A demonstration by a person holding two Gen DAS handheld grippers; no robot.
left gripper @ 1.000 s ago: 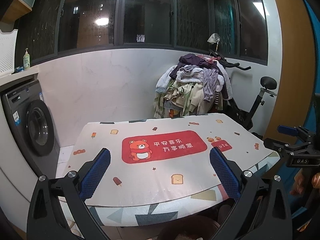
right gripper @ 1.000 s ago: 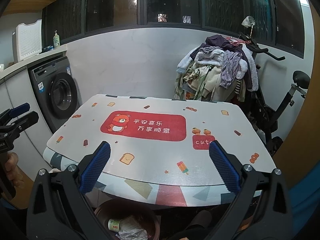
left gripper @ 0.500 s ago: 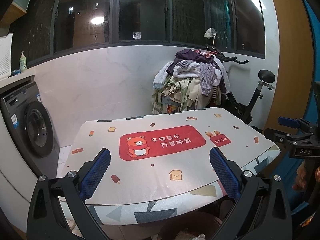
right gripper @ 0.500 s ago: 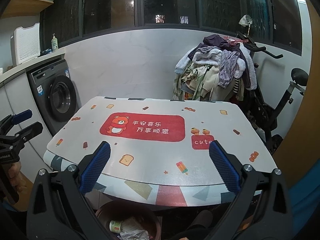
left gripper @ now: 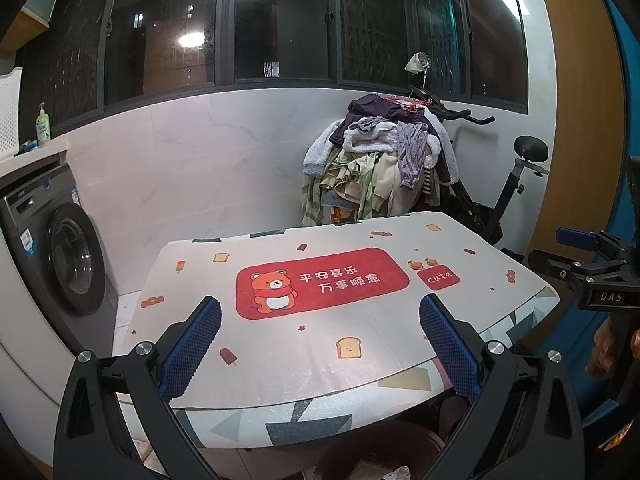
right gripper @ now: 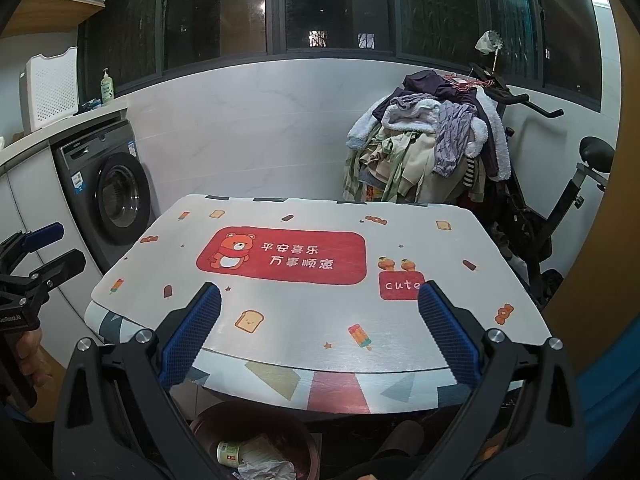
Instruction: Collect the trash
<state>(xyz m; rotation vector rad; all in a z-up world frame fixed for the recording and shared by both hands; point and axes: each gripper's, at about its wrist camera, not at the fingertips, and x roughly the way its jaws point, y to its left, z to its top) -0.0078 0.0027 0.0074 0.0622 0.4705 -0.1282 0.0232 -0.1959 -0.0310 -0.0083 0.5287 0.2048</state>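
2 grippers, left (left gripper: 320,336) and right (right gripper: 319,334), jaws spread, empty, above table (right gripper: 304,320) near edge.

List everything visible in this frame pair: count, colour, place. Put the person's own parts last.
table mat: 1, white with a red bear panel, covering the table top
bin: 1, dark reddish, on the floor under the table's near edge
trash in bin: a small container and crumpled white paper, inside it
washing machine: 1, grey, left of the table
soap bottle: 1, pale green, on the counter above the washer
white basket: 1, on the same counter
clothes pile: 1, mixed colours, behind the table
exercise bike: 1, black, far right
left hand-held gripper: black, blue pads, open
right hand-held gripper: black, blue pads, open
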